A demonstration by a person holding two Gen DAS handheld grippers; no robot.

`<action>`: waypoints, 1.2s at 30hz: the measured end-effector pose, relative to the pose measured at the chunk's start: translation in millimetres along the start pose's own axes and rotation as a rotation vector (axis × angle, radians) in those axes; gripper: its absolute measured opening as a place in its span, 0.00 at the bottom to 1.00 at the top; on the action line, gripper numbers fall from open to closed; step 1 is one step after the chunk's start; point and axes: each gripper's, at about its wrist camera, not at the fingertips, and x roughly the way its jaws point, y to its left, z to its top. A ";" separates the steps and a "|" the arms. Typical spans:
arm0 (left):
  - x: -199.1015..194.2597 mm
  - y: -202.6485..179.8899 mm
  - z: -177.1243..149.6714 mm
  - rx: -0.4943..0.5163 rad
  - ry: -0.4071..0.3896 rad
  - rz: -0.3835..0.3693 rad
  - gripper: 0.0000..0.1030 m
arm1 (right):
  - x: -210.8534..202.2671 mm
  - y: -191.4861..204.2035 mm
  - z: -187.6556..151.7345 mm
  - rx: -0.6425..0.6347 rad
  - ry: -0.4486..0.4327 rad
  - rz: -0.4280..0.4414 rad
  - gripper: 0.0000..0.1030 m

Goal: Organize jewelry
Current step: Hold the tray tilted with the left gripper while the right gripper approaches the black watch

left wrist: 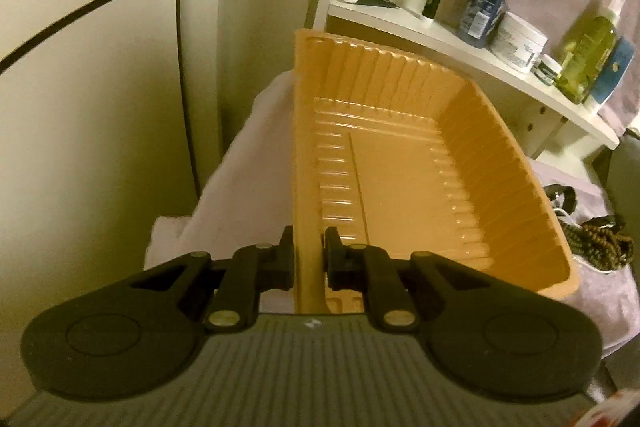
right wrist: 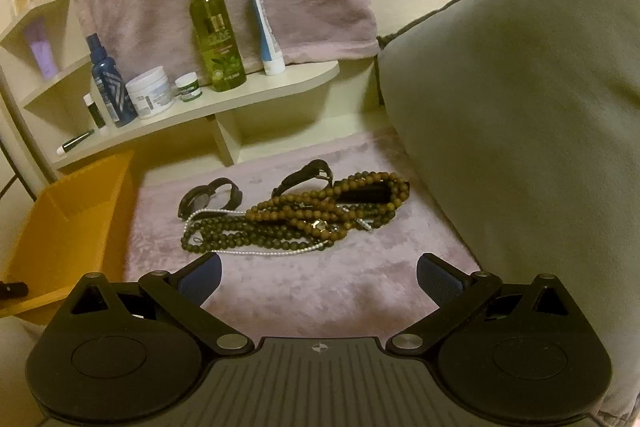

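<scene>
The left tongs (left wrist: 308,259) are nearly closed, clamped on the near rim of the orange tray (left wrist: 404,163), whose long axis runs away from them, tilted. The right tongs (right wrist: 319,277) gape wide, holding nothing, above the pink blanket (right wrist: 312,291). Ahead on the blanket lie the beads (right wrist: 296,223) and two watches (right wrist: 212,193), right of the tray.
</scene>
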 end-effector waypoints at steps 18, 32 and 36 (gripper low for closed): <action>19.1 21.9 -6.3 -0.085 0.027 -0.045 0.21 | 11.2 31.4 0.9 -0.070 0.029 -0.008 1.00; -11.7 -7.0 13.8 0.161 -0.020 0.052 0.03 | 11.6 32.0 -1.8 -0.053 0.026 0.005 1.00; -21.0 -20.2 17.3 0.217 -0.047 0.070 0.02 | 12.1 26.5 -1.3 -0.047 0.014 0.013 1.00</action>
